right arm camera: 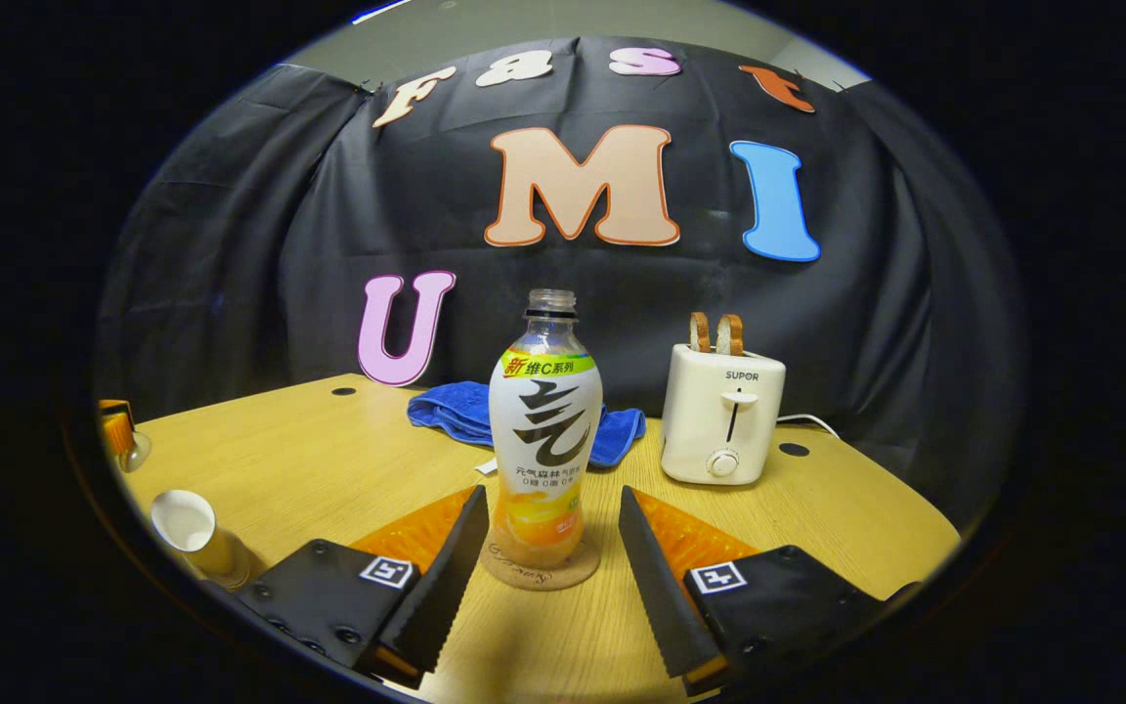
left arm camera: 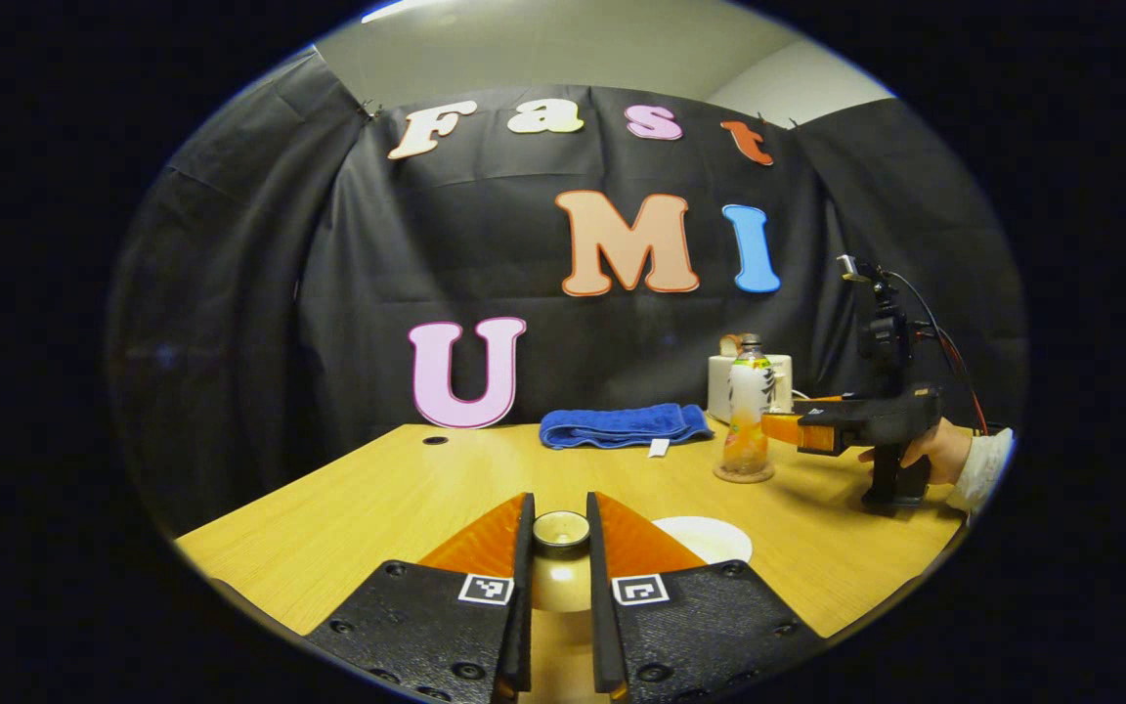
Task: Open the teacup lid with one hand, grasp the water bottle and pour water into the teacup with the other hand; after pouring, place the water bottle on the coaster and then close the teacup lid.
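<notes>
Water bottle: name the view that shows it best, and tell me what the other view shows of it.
The right gripper view: the water bottle stands close and whole on its coaster, uncapped, between the right gripper's open fingers. In the left gripper view the water bottle is small and far off, beside the toaster.

In the left gripper view, the left claw [left arm camera: 560, 548] hides the sides and lower part of the teacup lid [left arm camera: 561, 529] between its fingers; the teacup beneath cannot be made out. The water bottle [left arm camera: 748, 409] covers part of the toaster [left arm camera: 719, 386] behind it. The person's hand [left arm camera: 934, 450] is cut off at the sleeve. In the right gripper view, the teacup [right arm camera: 194, 535] sits warped at the rim, its base hidden behind the claw's body.
</notes>
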Action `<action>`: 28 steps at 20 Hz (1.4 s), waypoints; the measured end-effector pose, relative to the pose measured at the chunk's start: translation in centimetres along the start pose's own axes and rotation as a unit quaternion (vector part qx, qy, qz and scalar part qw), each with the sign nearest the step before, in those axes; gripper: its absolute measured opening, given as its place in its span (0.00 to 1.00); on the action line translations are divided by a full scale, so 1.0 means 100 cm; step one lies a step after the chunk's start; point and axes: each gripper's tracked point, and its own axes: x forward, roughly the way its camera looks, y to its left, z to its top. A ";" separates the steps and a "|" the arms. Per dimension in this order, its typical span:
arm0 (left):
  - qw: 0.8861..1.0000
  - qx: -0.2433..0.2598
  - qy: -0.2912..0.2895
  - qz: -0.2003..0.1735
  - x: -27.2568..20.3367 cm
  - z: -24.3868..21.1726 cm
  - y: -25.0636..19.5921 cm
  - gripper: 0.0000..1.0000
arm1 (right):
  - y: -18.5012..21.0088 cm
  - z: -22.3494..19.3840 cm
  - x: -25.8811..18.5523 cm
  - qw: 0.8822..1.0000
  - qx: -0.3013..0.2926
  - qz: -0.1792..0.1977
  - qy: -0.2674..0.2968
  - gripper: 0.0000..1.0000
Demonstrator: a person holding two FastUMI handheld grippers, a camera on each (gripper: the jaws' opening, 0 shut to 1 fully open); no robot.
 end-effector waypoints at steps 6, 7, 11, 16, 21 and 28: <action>0.999 -0.005 0.020 -0.036 0.016 -0.007 -0.034 0.22 | -0.006 0.014 -0.033 1.000 0.015 0.006 -0.026 0.86; 0.999 -0.005 0.024 -0.039 0.018 -0.009 -0.038 0.22 | -0.006 0.015 -0.037 0.999 0.015 0.006 -0.028 0.86; 0.998 0.006 0.038 -0.049 0.025 -0.017 -0.051 0.22 | -0.008 0.015 -0.047 0.999 0.012 0.006 -0.034 0.86; 0.997 0.022 0.053 -0.061 0.028 -0.025 -0.067 0.22 | -0.005 0.007 -0.053 0.999 0.010 0.014 -0.028 0.86; 0.996 0.031 0.069 -0.051 0.030 -0.036 -0.066 0.27 | -0.005 0.008 -0.061 0.999 0.001 0.013 -0.032 0.86; 0.998 0.029 0.037 -0.033 0.026 -0.019 -0.065 0.91 | 0.004 0.004 -0.083 0.999 0.023 0.015 -0.030 0.86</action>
